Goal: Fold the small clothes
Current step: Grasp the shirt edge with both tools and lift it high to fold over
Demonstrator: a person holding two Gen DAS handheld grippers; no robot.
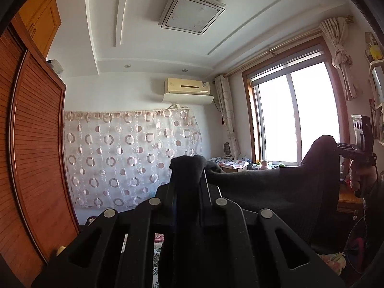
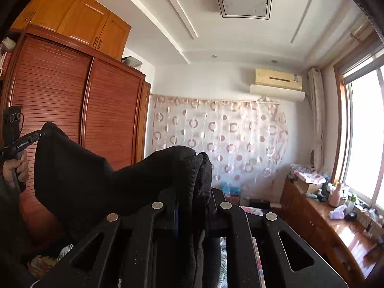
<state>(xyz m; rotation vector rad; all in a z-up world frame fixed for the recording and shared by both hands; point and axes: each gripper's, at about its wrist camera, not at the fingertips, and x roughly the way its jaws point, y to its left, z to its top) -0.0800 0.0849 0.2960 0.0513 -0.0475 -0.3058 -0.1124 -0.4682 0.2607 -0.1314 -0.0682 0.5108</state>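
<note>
Grippers, left (image 1: 186, 168) and right (image 2: 194, 165), each pinch one end of a black cloth (image 1: 276, 192) held up between them.

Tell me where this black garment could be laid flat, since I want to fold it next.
The wooden counter under the window is bare only at its near end, this side of the tissue pack; beside the pink bottle it is crowded. The floral bedding below the black garment is mostly hidden, so cannot tell.
</note>
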